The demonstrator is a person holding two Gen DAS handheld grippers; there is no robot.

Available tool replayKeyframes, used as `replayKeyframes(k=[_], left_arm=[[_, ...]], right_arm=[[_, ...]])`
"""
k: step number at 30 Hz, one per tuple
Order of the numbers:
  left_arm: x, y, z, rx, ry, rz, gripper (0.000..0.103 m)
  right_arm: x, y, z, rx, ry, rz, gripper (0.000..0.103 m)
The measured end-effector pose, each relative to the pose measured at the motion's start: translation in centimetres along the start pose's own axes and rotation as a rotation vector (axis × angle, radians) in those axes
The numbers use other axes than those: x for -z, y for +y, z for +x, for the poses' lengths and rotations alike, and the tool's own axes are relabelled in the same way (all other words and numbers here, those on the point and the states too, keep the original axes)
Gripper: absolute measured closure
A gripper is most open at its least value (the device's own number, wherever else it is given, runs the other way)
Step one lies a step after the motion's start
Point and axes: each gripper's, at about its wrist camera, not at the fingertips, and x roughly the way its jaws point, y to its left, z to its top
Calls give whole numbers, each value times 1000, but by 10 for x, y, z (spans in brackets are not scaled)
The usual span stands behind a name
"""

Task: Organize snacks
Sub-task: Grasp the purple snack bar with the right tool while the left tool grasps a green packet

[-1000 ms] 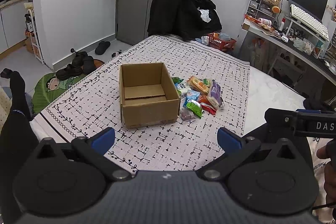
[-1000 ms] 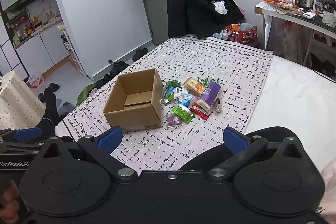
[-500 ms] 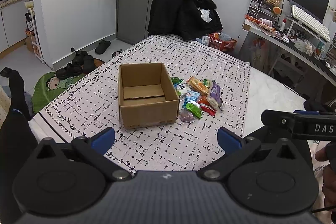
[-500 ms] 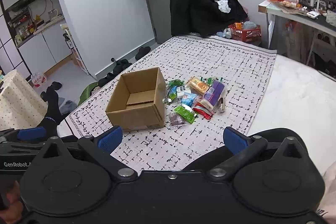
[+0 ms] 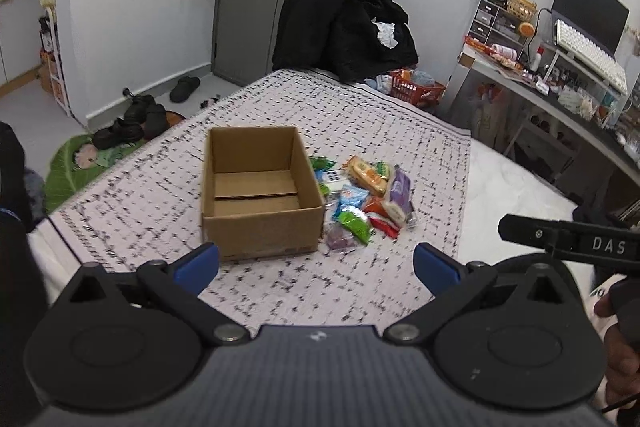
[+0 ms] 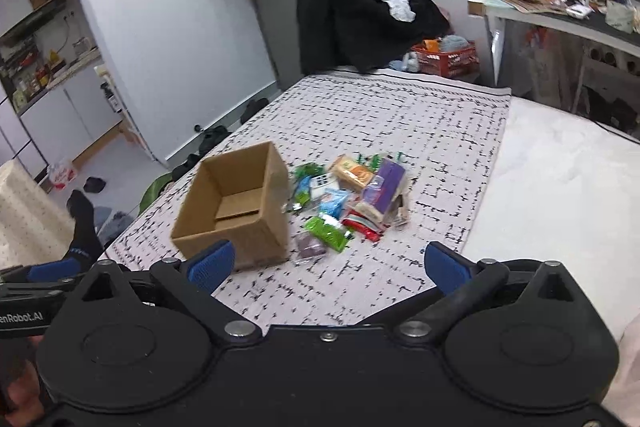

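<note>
Empty cardboard box (image 5: pixel 260 195) and snack packets (image 5: pixel 362 197) shown side by side on the bed's patterned blanket (image 5: pixel 360 115). Left gripper (image 5: pixel 316 261) held open and empty; right gripper (image 6: pixel 326 263) closing slightly on nothing. The overlapping, probably slippery wrappers risk multiple packets being pinched or dropped.

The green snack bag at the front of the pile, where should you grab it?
Probably across the narrow middle of the green snack bag, coming down from above. It lies flat on the cloth, with its near edge free and other packets crowding behind.
</note>
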Motion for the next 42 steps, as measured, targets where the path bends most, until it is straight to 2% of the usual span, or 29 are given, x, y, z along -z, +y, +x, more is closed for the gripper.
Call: replayKeyframes(k=[5, 10, 12, 25, 29, 38, 42], left_arm=[[-7, -7, 23, 53, 10, -24, 2], [-12, -17, 46, 76, 20, -24, 6], [-13, -19, 55, 79, 28, -30, 8], [-24, -35, 116, 112, 84, -38, 24], [-25, -39, 133, 116, 106, -47, 33], [-20, -50, 171, 105, 102, -71, 35], [-15, -52, 195, 81, 134, -96, 35]], right_arm=[[-8, -18, 17, -17, 18, 49, 21], [-16, -31, 36, -40, 31, 85, 23], [-18, -37, 44, -47, 39, 105, 28], [-29, -64, 96, -91, 86, 202, 29], [-28, -72, 110, -105, 108, 231, 37], [-22, -91, 145, -153, 138, 319, 38], [-22, -98, 164, -168, 162, 348, 38]])
